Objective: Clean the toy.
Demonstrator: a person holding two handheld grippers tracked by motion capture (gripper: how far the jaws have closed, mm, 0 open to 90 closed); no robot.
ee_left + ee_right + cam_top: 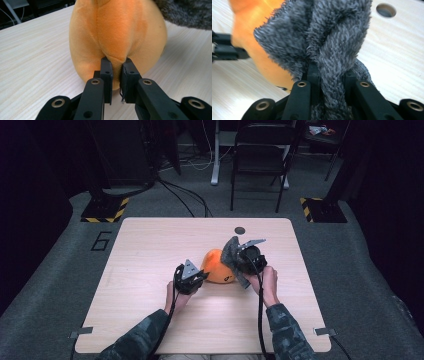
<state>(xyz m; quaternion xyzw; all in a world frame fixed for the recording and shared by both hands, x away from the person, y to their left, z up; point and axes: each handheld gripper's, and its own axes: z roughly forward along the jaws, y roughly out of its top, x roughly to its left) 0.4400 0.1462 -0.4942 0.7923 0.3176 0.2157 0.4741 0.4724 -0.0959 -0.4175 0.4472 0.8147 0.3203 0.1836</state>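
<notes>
While the orange plush toy (217, 266) sits mid-worktop (150, 285), left hand-held gripper (116, 68) is pinched onto its fabric seam; right hand-held gripper (329, 75) is clamped on grey fuzzy cloth (324, 37) draped against the toy.

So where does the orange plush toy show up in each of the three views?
High view: orange plush toy at table centre, between the two grippers.
Left gripper view: it fills the upper middle, a fold pinched by the left gripper.
Right gripper view: upper left, behind the grey fuzzy fabric.
Shared landmark: that grey fabric, touching the toy in every view.
</notes>
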